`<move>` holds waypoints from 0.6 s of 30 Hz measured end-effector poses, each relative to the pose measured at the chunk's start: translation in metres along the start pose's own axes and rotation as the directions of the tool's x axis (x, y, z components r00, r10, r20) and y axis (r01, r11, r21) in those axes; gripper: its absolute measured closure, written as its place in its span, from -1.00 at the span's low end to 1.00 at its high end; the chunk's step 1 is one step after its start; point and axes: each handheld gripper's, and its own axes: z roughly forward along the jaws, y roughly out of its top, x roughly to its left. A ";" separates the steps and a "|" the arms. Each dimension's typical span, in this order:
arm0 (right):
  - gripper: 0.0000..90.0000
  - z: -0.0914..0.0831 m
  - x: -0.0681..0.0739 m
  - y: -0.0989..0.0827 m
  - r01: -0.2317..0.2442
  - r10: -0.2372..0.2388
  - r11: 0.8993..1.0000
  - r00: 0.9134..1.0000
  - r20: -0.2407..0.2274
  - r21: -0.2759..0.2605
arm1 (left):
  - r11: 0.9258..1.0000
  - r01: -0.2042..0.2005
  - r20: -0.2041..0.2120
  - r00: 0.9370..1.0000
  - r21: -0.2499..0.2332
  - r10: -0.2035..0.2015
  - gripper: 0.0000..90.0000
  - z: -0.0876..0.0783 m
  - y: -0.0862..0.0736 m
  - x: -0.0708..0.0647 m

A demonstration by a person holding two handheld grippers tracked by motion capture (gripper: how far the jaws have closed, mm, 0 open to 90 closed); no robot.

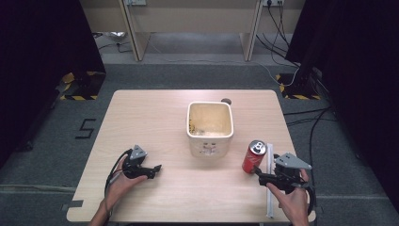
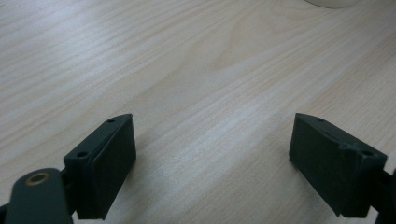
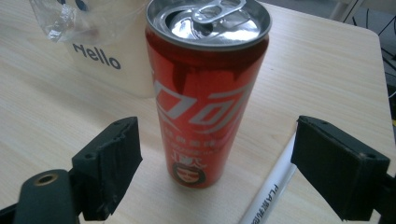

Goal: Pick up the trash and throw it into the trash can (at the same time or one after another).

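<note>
- Light wood table (image 1: 155, 117) stands on grey floor.
- Left gripper (image 1: 155, 168): jaws wide, empty, over bare tabletop.
- Right gripper (image 1: 257, 171): jaws wide, just short of an upright red drink can (image 1: 254, 157); white tube (image 1: 270, 188) lies beside it.
- Cream square container (image 1: 210, 127) sits centre, farther back.
</note>
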 end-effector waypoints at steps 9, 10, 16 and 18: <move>-0.65 0.014 0.001 0.007 0.006 -0.006 1.000 1.000 -0.014 0.008 | 1.000 0.002 0.000 1.000 -0.001 -0.002 -0.69 0.000 0.000 0.000; -0.65 0.016 0.001 0.007 0.009 -0.008 1.000 1.000 -0.017 0.010 | 1.000 0.000 0.000 1.000 -0.001 0.000 -0.69 0.000 0.000 0.000; -0.65 0.023 0.002 0.008 0.011 -0.010 1.000 1.000 -0.024 0.017 | 1.000 0.001 0.000 1.000 -0.001 -0.001 -0.69 0.000 0.000 0.000; -0.65 0.025 0.002 0.008 0.007 -0.006 1.000 1.000 -0.024 0.016 | 1.000 0.001 0.000 1.000 -0.001 -0.001 -0.69 0.000 0.000 0.000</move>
